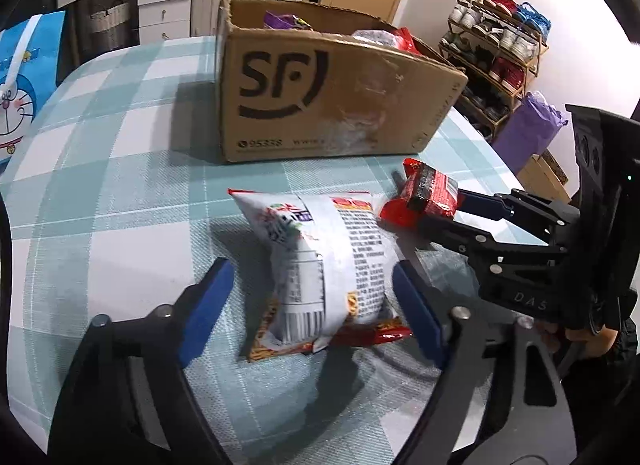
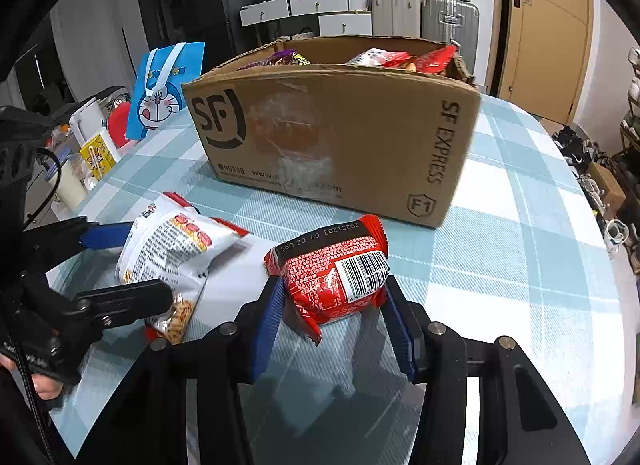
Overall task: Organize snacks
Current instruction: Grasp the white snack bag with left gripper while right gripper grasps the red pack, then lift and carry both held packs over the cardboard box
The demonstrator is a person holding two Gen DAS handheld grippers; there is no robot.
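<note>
A white noodle-snack packet [image 1: 320,261] lies on the checked tablecloth between the blue pads of my left gripper [image 1: 311,269]. A gap shows beside the left pad, so the jaws stand open around it. In the right wrist view the same packet [image 2: 172,249] sits between the left gripper's [image 2: 148,261] fingers. My right gripper [image 2: 333,285] is shut on a red snack packet [image 2: 336,273], barcode side up, just right of the white one. In the left wrist view, the right gripper [image 1: 440,209] holds that red packet [image 1: 428,193]. Behind both stands an open SF cardboard box [image 2: 340,137] holding several snacks.
The box [image 1: 340,105] fills the table's middle. A blue cartoon gift bag [image 2: 164,93] and small containers [image 2: 96,157] stand at the table's left edge. Off the table to the right are a shoe rack [image 1: 500,49] and a purple bag [image 1: 528,133].
</note>
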